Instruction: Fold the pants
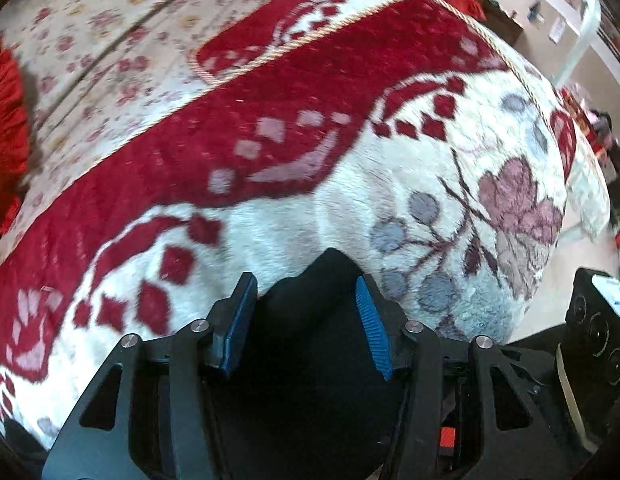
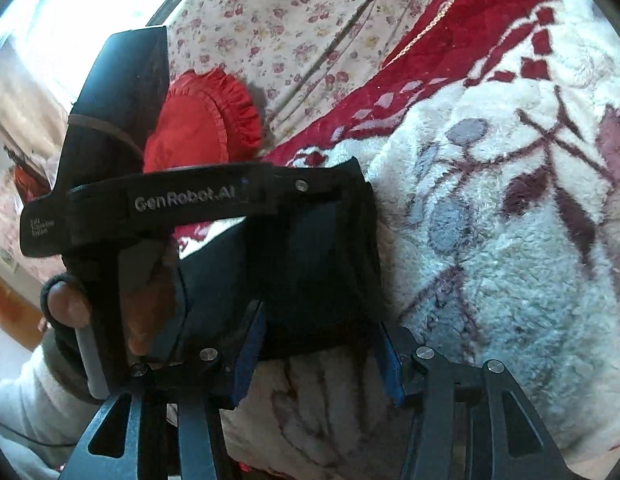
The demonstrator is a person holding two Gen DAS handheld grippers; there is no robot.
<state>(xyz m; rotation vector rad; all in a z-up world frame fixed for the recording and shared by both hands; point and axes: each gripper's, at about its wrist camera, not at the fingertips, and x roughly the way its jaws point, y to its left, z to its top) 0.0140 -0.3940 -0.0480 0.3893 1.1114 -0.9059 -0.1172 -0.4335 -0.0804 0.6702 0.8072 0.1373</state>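
The black pants lie on a red and white fleece blanket on the bed. In the left wrist view, black cloth fills the gap between the blue pads of my left gripper, whose jaws stand wide apart. In the right wrist view, the pants sit just ahead of my right gripper, jaws wide apart, with the cloth edge reaching between the fingertips. The left gripper's body, held by a hand, hangs over the pants on the left.
A floral sheet covers the far side of the bed. A red frilled cushion lies at the left. The bed edge and the floor are at the right, with room clutter beyond.
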